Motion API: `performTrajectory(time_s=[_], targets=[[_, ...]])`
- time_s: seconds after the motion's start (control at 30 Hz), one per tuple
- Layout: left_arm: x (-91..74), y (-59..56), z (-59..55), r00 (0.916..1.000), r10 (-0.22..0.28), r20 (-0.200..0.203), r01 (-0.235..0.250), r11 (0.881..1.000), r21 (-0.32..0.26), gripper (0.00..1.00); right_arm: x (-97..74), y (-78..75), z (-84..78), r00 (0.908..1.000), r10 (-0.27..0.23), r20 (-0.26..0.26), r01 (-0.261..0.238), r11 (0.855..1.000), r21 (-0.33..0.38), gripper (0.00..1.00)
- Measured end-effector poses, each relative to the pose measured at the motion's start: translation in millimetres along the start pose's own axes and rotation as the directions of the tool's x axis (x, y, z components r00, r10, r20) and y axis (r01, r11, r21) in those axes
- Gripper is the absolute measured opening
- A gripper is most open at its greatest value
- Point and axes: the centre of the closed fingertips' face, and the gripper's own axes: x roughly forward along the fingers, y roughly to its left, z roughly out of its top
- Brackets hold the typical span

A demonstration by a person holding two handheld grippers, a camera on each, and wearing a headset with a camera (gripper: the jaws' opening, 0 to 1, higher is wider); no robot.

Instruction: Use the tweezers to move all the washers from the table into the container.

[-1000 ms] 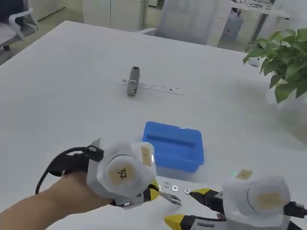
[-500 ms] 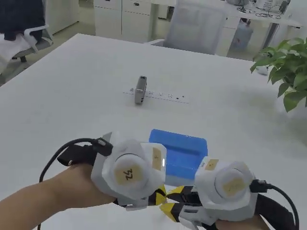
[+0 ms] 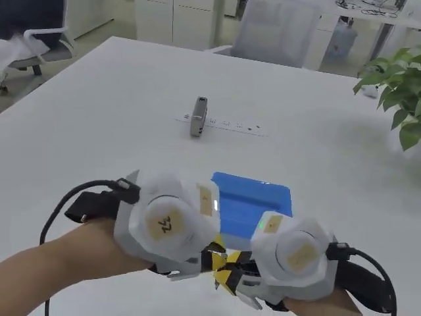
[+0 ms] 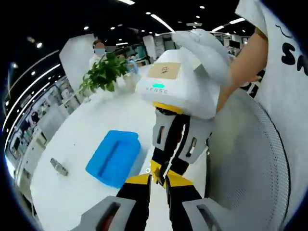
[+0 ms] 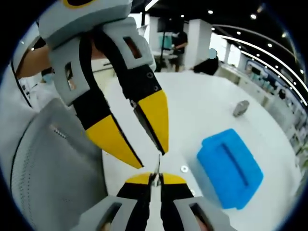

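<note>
My left gripper [image 3: 217,259] and right gripper [image 3: 230,276] meet tip to tip at the near table edge, just in front of the blue container [image 3: 253,197]. In the right gripper view my own jaws [image 5: 156,179] are shut on the thin metal tweezers [image 5: 158,166]. The left gripper [image 5: 151,159] comes down from above, its yellow jaws closed on the same tweezers. One washer [image 5: 184,168] lies on the table beside the container [image 5: 231,166]. From the left gripper [image 4: 158,179], the right gripper [image 4: 162,166] faces it and the container [image 4: 113,156] lies to the left.
A grey device [image 3: 198,116] lies on a socket strip [image 3: 227,124] at mid-table. A potted plant [image 3: 401,92] stands at the right edge and an office chair [image 3: 279,29] behind the far edge. White table top stretches left and beyond the container.
My right gripper has moved left and met the left gripper's jaws, closing on the tweezers. The washers that showed in the head view are now hidden behind the grippers.
</note>
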Motion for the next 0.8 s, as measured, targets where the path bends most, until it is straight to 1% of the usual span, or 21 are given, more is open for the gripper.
performTrajectory(time_s=[0.03,0.07,0.1,0.13,0.17,0.2,0.23,0.27,0.3,0.33,0.37,0.4,0.43,0.47,0.53,0.57,0.6,0.63,0.67,0.73,0.8], targets=[[-2.0,1.3,-1.8,0.9996,0.014,0.026,-0.012,0.999,-0.042,0.14,-0.3,-2.5,1.2,1.0,0.0,0.003,0.0,1.0,0.011,0.02],[-4.0,4.5,-2.7,0.9979,0.044,0.047,-0.041,0.997,-0.072,0.18,-0.8,-3.9,1.4,1.0,0.0,0.004,0.0,1.0,0.021,0.02],[-7.8,10.1,-6.2,0.9924,0.105,0.064,-0.096,0.988,-0.125,0.22,-1.0,-7.3,1.2,1.0,-0.008,0.004,0.008,1.0,0.028,0.02],[-10.9,12.9,-10.7,0.9883,0.141,0.058,-0.13,0.978,-0.165,0.27,-1.6,-10.2,1.1,0.9998,-0.017,0.006,0.016,0.999,0.032,0.02],[-15.6,17.4,-15.6,0.9779,0.2,0.06,-0.183,0.959,-0.217,0.31,-1.9,-13.7,1.1,0.9997,-0.025,0.007,0.024,0.999,0.041,0.02],[-19.8,19.4,-18.6,0.9689,0.238,0.066,-0.216,0.945,-0.247,0.36,-2.6,-18.5,1.6,0.9993,-0.036,0.013,0.035,0.997,0.063,0.02],[-23.1,19.2,-22.1,0.963,0.262,0.065,-0.235,0.932,-0.275,0.37,-2.7,-21.5,2.2,0.999,-0.042,0.017,0.04,0.996,0.083,0.02],[-28.0,18.6,-28.2,0.9534,0.296,0.058,-0.264,0.913,-0.312,0.36,-3.1,-25.8,3.1,0.9987,-0.047,0.02,0.044,0.993,0.113,0.02],[-31.3,19.2,-32.0,0.9434,0.328,0.051,-0.294,0.897,-0.329,0.37,-2.9,-28.4,3.8,0.9987,-0.046,0.021,0.043,0.992,0.121,0.02],[-34.9,17.3,-38.2,0.9335,0.357,0.033,-0.323,0.877,-0.355,0.37,-2.6,-32.3,4.6,0.9985,-0.051,0.018,0.048,0.991,0.129,0.01],[-35.9,14.0,-41.2,0.9312,0.364,0.026,-0.329,0.869,-0.37,0.37,-1.8,-35.1,5.0,0.9983,-0.056,0.014,0.054,0.99,0.128,0.01],[-37.1,10.7,-42.9,0.9247,0.379,0.031,-0.338,0.856,-0.391,0.36,-0.8,-38.8,4.5,0.9982,-0.06,0.006,0.058,0.991,0.124,0.01],[-37.1,8.9,-44.2,0.9205,0.39,0.031,-0.345,0.847,-0.404,0.36,-0.3,-40.9,4.2,0.9982,-0.06,-0.001,0.06,0.99,0.125,0.01],[-35.9,4.5,-46.4,0.9225,0.385,0.027,-0.341,0.846,-0.409,0.34,0.1,-41.9,3.6,0.9985,-0.055,-0.007,0.055,0.99,0.131,0.01],[-32.0,0.1,-49.8,0.9269,0.375,0.011,-0.34,0.852,-0.399,0.3,-0.5,-41.2,2.5,0.9988,-0.046,-0.015,0.048,0.99,0.136,0.01],[-30.1,-0.1,-52.2,0.9261,0.377,-0.004,-0.351,0.857,-0.378,0.3,-1.3,-40.3,2.3,0.999,-0.041,-0.017,0.043,0.989,0.139,0.01],[-28.4,0.1,-52.6,0.9284,0.371,-0.006,-0.348,0.864,-0.365,0.3,-2.4,-37.8,2.4,0.9994,-0.03,-0.019,0.032,0.989,0.144,0.01],[-24.7,1.8,-53.6,0.9329,0.36,-0.014,-0.341,0.869,-0.358,0.3,-4.5,-33.2,2.9,0.9997,-0.008,-0.022,0.011,0.989,0.148,0.01],[-21.8,3.9,-54.1,0.9355,0.353,-0.017,-0.336,0.874,-0.351,0.3,-5.5,-31.4,3.4,0.9997,-0.004,-0.022,0.007,0.989,0.147,0.01],[-15.0,8.6,-52.7,0.9429,0.333,-0.009,-0.318,0.892,-0.321,0.29,-11.4,-21.7,6.8,0.9997,0.019,-0.017,-0.017,0.992,0.124,0.01],[-4.0,14.3,-51.6,0.9516,0.307,-0.01,-0.297,0.909,-0.292,0.27,-15.7,-14.9,9.5,0.9992,0.034,-0.019,-0.031,0.993,0.11,0.01]])
